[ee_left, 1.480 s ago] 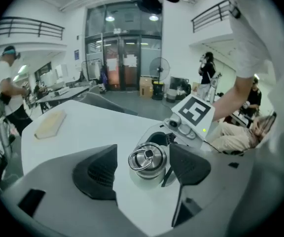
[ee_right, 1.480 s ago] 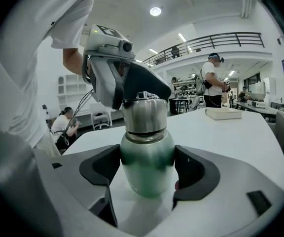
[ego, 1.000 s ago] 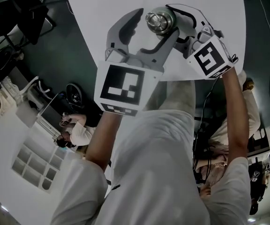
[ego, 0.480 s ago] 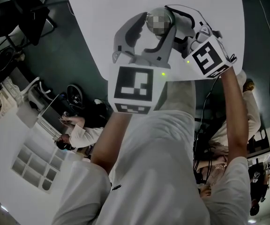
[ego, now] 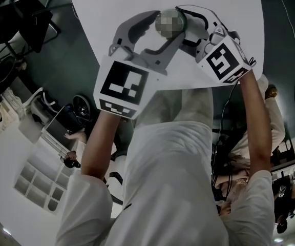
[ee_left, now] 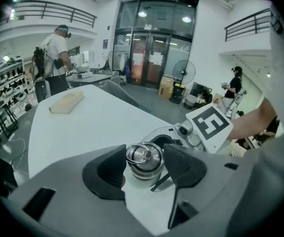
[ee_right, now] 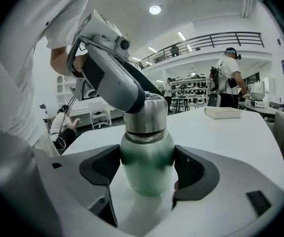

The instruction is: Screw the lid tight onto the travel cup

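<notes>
Tightening seems underway: the right claw (ee_right: pixel 147 168) clamps the cup (ee_right: pixel 147 152) standing on the table (ee_right: pixel 230 132), the left claw (ee_left: pixel 145 158) has just been closing its jaws and grips the lid (ee_left: pixel 143 153) atop the cup, so a firm clockwise twist should come next.

green metal travel cup (ee_right: pixel 147 169) upright on table (ee_right: pixel 240 132); ring-topped steel lid (ee_left: pixel 143 156) seated on top.

The left gripper (ee_right: pixel 134 98) is covering the top of the round steel lid (ee_right: pixel 144 113) in the right gripper view; the head view is showing that lid blurred.
</notes>
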Available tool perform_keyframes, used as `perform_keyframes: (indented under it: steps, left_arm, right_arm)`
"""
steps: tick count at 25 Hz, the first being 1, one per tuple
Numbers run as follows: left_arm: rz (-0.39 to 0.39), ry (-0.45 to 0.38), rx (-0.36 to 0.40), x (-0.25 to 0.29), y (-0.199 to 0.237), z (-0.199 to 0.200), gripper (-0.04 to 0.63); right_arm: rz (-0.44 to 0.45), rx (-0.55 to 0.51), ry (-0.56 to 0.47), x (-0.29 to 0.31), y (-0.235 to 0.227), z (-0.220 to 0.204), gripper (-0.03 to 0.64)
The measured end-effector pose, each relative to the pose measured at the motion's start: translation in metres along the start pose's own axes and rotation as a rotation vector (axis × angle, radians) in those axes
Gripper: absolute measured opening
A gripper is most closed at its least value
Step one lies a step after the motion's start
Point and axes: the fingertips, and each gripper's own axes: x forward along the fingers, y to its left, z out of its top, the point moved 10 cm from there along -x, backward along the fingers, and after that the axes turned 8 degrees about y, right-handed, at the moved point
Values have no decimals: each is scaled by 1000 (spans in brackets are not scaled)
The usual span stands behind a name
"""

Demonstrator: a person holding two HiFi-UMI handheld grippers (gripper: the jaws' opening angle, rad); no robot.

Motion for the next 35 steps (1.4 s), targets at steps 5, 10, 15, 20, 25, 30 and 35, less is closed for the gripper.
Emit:
perform_keyframes:
  steps: [5, 10, 15, 20, 25, 30, 35]
  left_arm:
    - [-105, 25, 157, 0, 9, 3, 235]
    - [-217, 53, 334, 5, 15, 8, 235]
    - [-307, 65, 495, 7, 20, 12, 235]
    - [-363, 76, 601, 9, 24, 17, 235]
    - [-255, 35, 579, 2, 17, 17, 291]
    - [-192, -21, 300, -6, 11, 9, 307]
    - [-33, -20, 16, -4, 5, 11, 307]
  right_arm:
    - [2, -1, 3, 1, 0, 1, 310]
    - [7, 0, 5, 1, 0, -1, 310]
    - [9, -3, 6, 1, -1, 0, 310]
    - [12, -4, 11, 1, -3, 1, 310]
    - [5, -3, 17, -3, -1, 1, 310]
    - [3, -3, 16, -1, -1, -1, 310]
    - [0, 1, 19, 0, -3, 1, 310]
